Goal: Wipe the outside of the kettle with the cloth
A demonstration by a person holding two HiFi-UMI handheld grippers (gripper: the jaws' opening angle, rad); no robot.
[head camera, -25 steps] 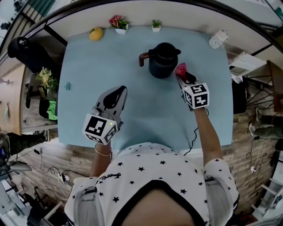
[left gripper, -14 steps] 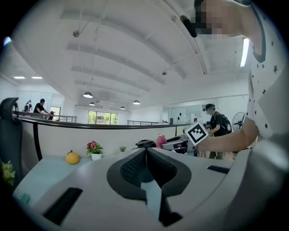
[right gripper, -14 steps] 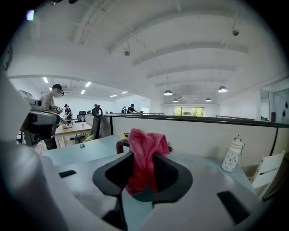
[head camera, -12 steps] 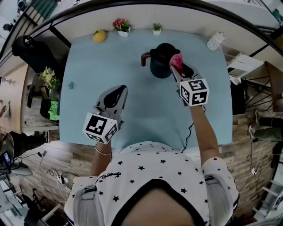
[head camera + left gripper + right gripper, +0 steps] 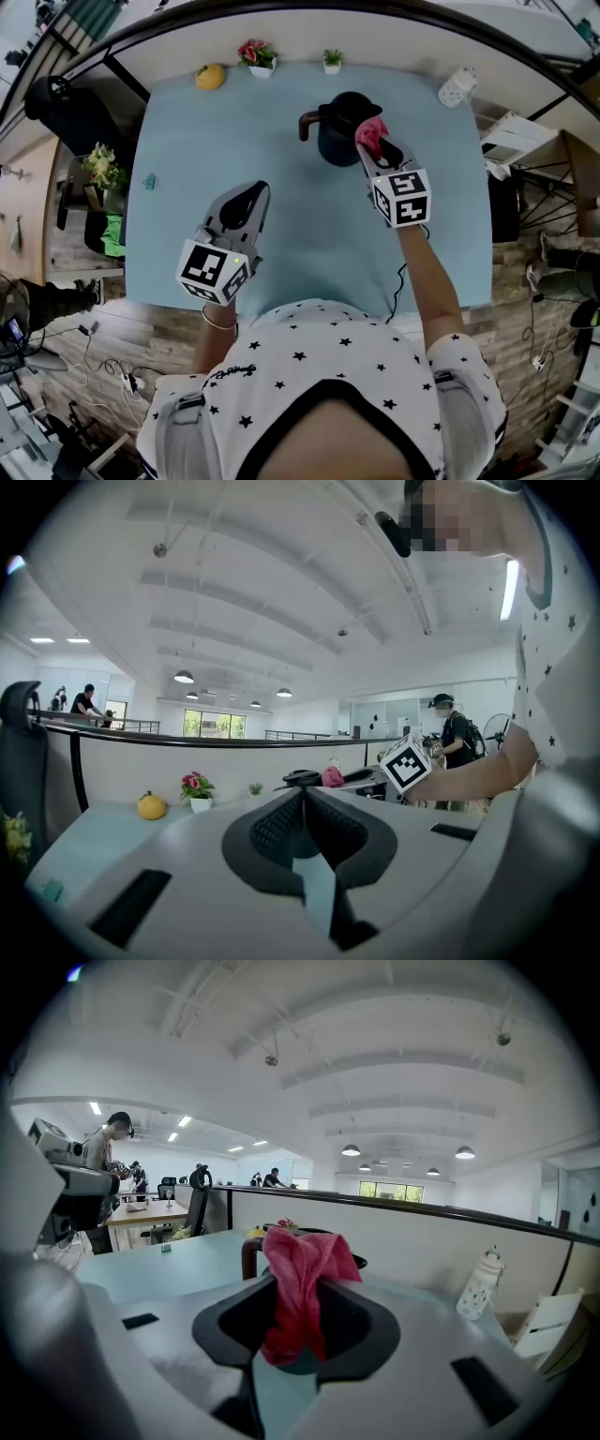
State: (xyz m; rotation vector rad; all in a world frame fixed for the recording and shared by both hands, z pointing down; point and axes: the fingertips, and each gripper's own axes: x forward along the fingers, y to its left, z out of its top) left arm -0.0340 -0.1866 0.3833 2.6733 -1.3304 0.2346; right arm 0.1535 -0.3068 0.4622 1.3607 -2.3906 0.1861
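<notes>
Nearest the person, the left gripper point(image 5: 251, 192) hovers over the blue table point(image 5: 178, 159), fingers pressed together on nothing. Farther out, the right gripper point(image 5: 373, 146) pinches the pink cloth point(image 5: 371, 132) at the right shoulder of the black kettle point(image 5: 335, 133), which stands mid-table towards the far edge

Open tabletop point(image 5: 202, 150) left of kettle point(image 5: 336, 138)

Right gripper point(image 5: 298, 1330) jaws clamped crumpled pink cloth point(image 5: 302, 1288); dark round kettle point(image 5: 251, 1252) behind at 12 o'clock.
</notes>
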